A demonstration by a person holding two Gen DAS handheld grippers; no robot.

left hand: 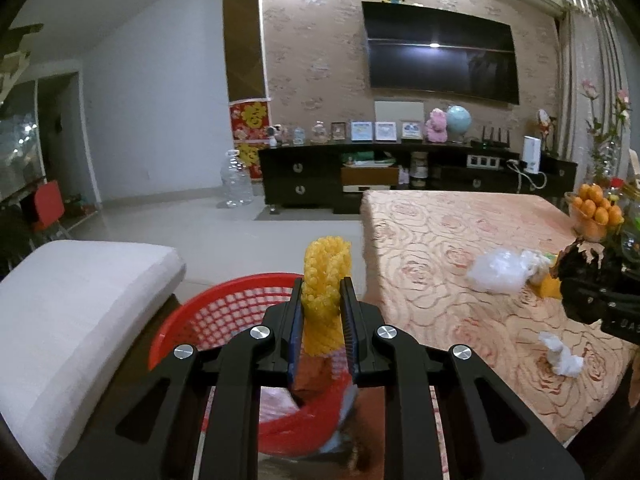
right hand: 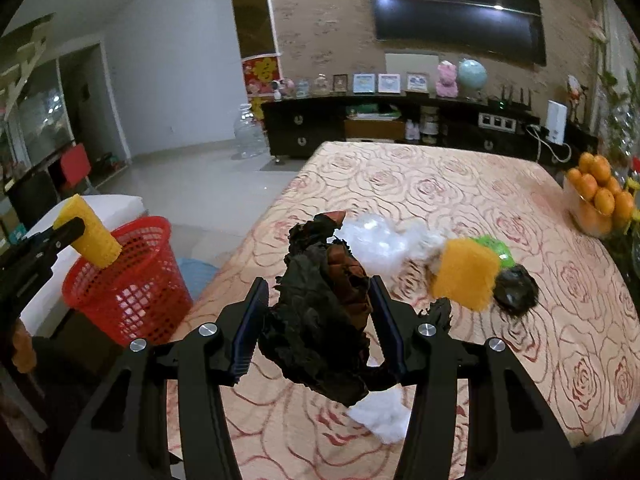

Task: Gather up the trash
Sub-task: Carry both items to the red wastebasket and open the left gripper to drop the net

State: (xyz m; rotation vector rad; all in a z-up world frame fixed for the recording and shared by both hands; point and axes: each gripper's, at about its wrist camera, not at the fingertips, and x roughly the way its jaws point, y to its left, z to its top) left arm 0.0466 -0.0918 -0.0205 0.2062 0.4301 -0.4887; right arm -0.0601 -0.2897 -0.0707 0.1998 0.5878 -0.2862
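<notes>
- The left gripper [left hand: 322, 300] is clamped on a yellow foam net [left hand: 325, 280], held upright above the red basket [left hand: 224, 312], over its rim on the table side.
- The basket stands on the floor in the gap between the white cushion [left hand: 80, 300] and the table's left edge; something pale already lies inside it, hard to make out.
- The right gripper [right hand: 320, 300] is closed on a crumpled black wrapper [right hand: 316, 328], lifted above the table [right hand: 440, 184] near its front-left part.
- On the cloth remain a white plastic bag [right hand: 376, 244], an orange sponge [right hand: 464, 272], a green scrap [right hand: 494, 246], a dark lump [right hand: 516, 288] and a white tissue [right hand: 384, 416].
- A bowl of oranges [right hand: 598, 196] sits at the right edge.
- The far half of the table is bare, and open floor lies beyond the basket.
</notes>
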